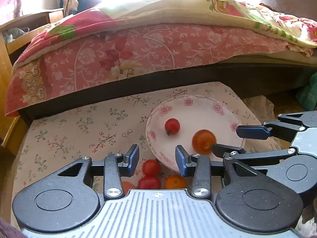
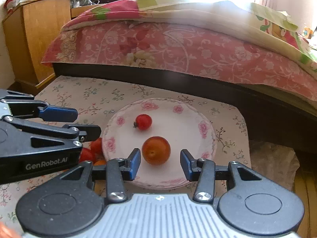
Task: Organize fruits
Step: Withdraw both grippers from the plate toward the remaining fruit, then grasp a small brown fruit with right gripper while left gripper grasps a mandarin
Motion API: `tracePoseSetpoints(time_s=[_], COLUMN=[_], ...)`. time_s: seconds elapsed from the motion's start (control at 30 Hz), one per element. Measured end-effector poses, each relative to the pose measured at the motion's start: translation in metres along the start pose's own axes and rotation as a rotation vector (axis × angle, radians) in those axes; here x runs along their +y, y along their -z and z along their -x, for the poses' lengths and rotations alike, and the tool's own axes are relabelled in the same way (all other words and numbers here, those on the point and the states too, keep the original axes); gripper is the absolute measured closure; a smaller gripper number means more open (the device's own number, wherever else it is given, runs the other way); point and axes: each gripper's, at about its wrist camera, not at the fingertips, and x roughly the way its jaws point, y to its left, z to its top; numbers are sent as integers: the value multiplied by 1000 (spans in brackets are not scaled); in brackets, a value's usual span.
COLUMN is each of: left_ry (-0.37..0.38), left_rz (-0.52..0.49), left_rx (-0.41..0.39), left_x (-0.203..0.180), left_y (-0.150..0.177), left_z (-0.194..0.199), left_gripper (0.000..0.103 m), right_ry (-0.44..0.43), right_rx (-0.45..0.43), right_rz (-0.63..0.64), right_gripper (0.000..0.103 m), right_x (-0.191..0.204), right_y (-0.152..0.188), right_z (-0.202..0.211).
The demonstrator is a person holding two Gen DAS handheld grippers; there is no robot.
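On the floral plate [image 2: 204,128], a red cherry tomato [image 2: 143,121] and an orange one [image 2: 156,150] lie; both grippers, left [image 1: 157,159] and right [image 2: 160,163], gape empty.

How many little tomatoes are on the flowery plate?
2. A small red tomato sits toward the back of the plate, and a bigger orange tomato sits nearer the front. More lie on the table beside the plate, partly hidden.

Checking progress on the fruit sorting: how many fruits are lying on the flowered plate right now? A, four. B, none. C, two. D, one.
C: the plate holds just a small red fruit and a larger orange one; the other fruits lie on the cloth beside it.
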Motion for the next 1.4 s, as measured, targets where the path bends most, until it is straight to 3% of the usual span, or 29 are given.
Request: tracePoseSetpoints(time_s=[0.67,1.17,1.33,1.4], left_ry=[7,-2,3,6], left_rz=[-33,-50,-60,-69], left_rx=[57,111,114,114], left_x=[30,51,50,49], left_y=[65,89,90,89], left_z=[49,43,39,35], left_gripper=[52,52,52,52], right_ry=[-219,-300,-304,-315], right_rx=[71,94,114,117], right_rz=[108,195,217,217], right_gripper=[56,57,74,74], right_x=[67,95,97,96], right_y=[41,52,56,57], right_z=[29,-2,-8,-6])
